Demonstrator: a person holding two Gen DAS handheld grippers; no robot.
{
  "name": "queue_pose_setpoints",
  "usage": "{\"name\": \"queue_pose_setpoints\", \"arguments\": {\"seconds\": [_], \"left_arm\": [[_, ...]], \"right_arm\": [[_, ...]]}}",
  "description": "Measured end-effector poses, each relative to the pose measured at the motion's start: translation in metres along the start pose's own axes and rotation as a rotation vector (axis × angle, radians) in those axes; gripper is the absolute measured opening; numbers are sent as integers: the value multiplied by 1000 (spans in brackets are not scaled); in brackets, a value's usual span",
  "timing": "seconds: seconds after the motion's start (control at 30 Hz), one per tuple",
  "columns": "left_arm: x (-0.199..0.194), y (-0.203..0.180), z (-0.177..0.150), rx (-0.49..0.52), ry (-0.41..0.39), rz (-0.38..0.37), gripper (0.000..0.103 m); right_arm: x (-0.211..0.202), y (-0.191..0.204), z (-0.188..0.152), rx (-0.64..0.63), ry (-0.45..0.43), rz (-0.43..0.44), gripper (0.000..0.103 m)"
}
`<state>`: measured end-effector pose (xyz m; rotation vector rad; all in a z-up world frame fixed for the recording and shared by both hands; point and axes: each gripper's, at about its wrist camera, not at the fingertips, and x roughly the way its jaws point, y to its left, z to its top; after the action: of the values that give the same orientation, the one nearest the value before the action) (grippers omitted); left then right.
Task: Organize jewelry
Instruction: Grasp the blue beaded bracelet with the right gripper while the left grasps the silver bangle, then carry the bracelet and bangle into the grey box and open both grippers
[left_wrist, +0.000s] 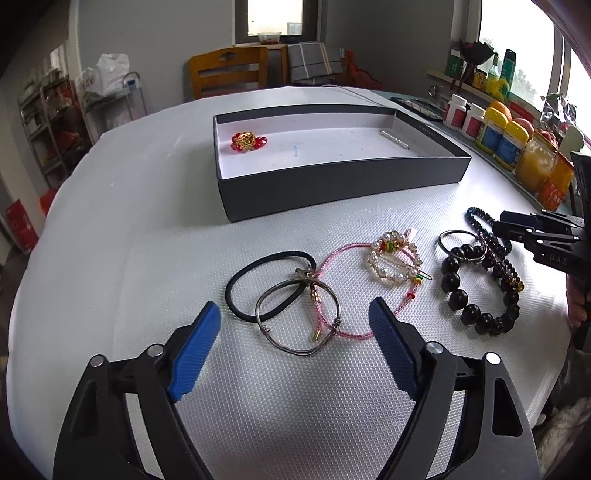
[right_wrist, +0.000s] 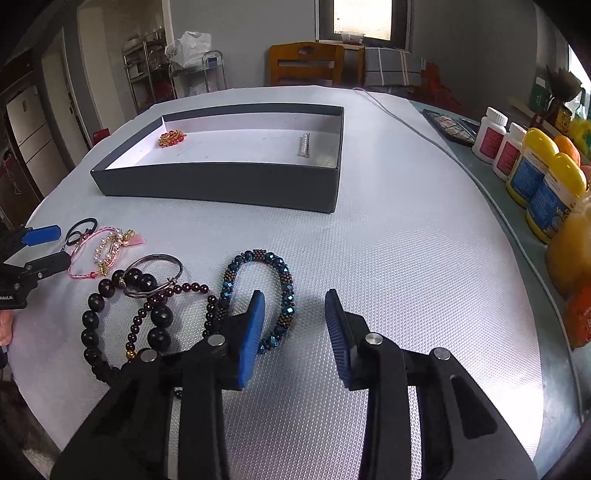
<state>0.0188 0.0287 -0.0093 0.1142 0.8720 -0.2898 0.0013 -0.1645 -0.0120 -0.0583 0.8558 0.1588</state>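
Observation:
My left gripper (left_wrist: 295, 306) stands open low over the white table mat. A silver bangle (left_wrist: 291, 343) and a pink cord bracelet (left_wrist: 332, 258) lie between its blue fingers, untouched. Around them are a black hair tie (left_wrist: 240, 284), a pearl hair clip (left_wrist: 395, 258) and a black bead bracelet (left_wrist: 458, 295). My right gripper (right_wrist: 294, 295) is open, with its jaws set narrow. One side of the blue bead bracelet (right_wrist: 258, 258) lies between the pads, which do not press on it. The dark box (left_wrist: 332, 184) behind holds a red and gold bead piece (left_wrist: 248, 141) and a pearl bar clip (left_wrist: 395, 139).
Bottles and jars (right_wrist: 535, 177) line the table's right edge, with a grey cable (right_wrist: 424, 129) running beside them. A wooden chair (left_wrist: 229, 74) stands behind the table. A dark red bead string (right_wrist: 177, 291) and a thin metal ring (right_wrist: 155, 273) lie among the black beads.

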Motion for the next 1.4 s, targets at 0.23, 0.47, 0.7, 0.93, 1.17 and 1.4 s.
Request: {"name": "queue_pose_setpoints", "arguments": {"seconds": [0.23,0.47,0.7,0.93,1.17,1.4], "left_arm": [[4,-1,1,3,15,12,64],[2,-6,-1,35,27,32,54],[1,-5,-2,52,28,46,51],[-7,-4,2,49,3,47,51],[-16,-2,7,45,-24,55,51],[-24,0,13,42,-44,49,51]], "right_arm": [[-1,2,-1,-6,-2,14,31],[1,2,1,-7,0,27,30],[3,-3,4,-6,9,49,8],[2,-4,6,-3,15,73,7],[-11,-5,10,-4,-24,73,7],[-32,-1,28,-44,-69,66,7]]}}
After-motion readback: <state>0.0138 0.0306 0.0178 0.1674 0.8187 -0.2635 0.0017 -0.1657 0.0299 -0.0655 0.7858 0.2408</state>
